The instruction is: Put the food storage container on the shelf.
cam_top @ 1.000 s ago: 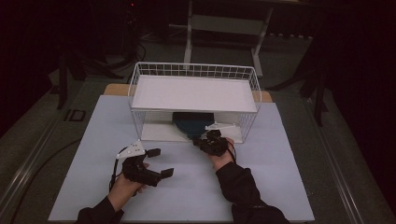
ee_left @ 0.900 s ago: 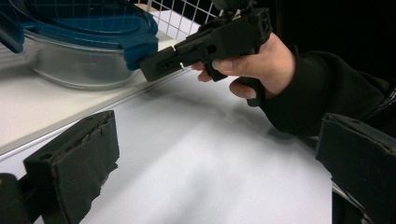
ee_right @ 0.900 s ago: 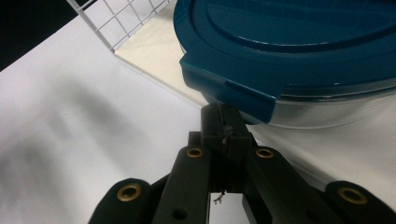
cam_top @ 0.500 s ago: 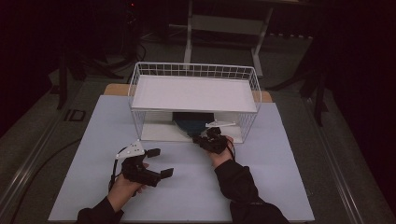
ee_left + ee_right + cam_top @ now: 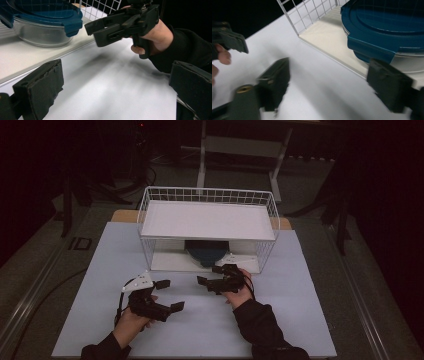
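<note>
A round bowl with a dark blue clip lid (image 5: 206, 251) sits on the lower white shelf of a white wire rack (image 5: 150, 210). My right gripper (image 5: 210, 275) is just in front of that shelf. It is open and empty, its jaws pointing left. In the right gripper view the blue lid (image 5: 384, 22) lies just beyond the open right gripper (image 5: 332, 82). My left gripper (image 5: 170, 295) is open and empty over the white tabletop, nearer the person. The left gripper view shows the bowl (image 5: 45, 20) at upper left and the right gripper (image 5: 120, 22) ahead of the open left gripper (image 5: 115, 85).
A flat white board (image 5: 207, 220) covers the top of the wire rack. The white table (image 5: 300, 320) has open surface around both hands. Dark floor and stand legs (image 5: 240, 145) lie beyond the table's far edge.
My right gripper has drawn back a little from the rack's lower shelf and shifted left. The left gripper has barely moved.
</note>
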A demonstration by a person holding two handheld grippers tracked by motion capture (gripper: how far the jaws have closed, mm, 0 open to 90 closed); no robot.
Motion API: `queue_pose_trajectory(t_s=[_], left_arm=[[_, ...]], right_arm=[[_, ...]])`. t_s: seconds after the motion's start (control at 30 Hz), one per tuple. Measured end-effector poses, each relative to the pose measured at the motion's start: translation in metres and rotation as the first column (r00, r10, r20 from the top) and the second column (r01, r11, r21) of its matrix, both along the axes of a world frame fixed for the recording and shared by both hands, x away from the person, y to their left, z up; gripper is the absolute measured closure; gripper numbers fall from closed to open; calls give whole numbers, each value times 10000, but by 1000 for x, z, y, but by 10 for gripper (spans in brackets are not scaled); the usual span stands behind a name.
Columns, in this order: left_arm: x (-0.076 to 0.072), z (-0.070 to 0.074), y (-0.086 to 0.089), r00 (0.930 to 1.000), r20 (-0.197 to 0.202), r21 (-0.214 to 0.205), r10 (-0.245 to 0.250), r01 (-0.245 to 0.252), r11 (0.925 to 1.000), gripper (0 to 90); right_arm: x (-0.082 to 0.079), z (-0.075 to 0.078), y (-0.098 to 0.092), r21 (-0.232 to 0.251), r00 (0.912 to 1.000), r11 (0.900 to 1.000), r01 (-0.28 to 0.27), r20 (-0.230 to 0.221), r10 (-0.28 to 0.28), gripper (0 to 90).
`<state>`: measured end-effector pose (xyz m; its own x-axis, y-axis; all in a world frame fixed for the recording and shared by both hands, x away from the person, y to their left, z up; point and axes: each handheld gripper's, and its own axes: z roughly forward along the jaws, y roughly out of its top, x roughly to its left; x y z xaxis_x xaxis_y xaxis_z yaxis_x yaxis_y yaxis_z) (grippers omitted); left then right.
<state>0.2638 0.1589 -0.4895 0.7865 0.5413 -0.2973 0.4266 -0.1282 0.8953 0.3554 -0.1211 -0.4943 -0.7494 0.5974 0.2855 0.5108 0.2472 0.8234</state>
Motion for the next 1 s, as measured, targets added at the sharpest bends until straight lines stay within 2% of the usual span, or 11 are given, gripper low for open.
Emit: queue_pose_trajectory(t_s=[0.2, 0.27, 0.33, 0.53, 1.0], left_arm=[[-2, 0, 0, 9999, 100, 6, -19, 19, 10000, 0], [-3, 0, 0, 9999, 93, 11, -45, 45, 10000, 0], [-3, 1, 0, 9999, 108, 51, -62, 61, 10000, 0], [-4, 0, 0, 9999, 106, -6, -89, 89, 10000, 0], [-10, 2, -1, 9994, 211, 104, -262, 260, 9996, 0]], right_arm=[[-8, -1, -7, 52, 9999, 9998, -166, -9, 166, 149], [-16, 1, -13, -52, 9997, 9998, -196, 159, 197, 149], [-20, 3, -17, 61, 9996, 9997, -243, 151, 242, 149], [-34, 8, -32, 222, 9994, 9995, -203, 286, 196, 150], [-63, 8, -68, 141, 9992, 9999, 87, 380, -92, 150]])
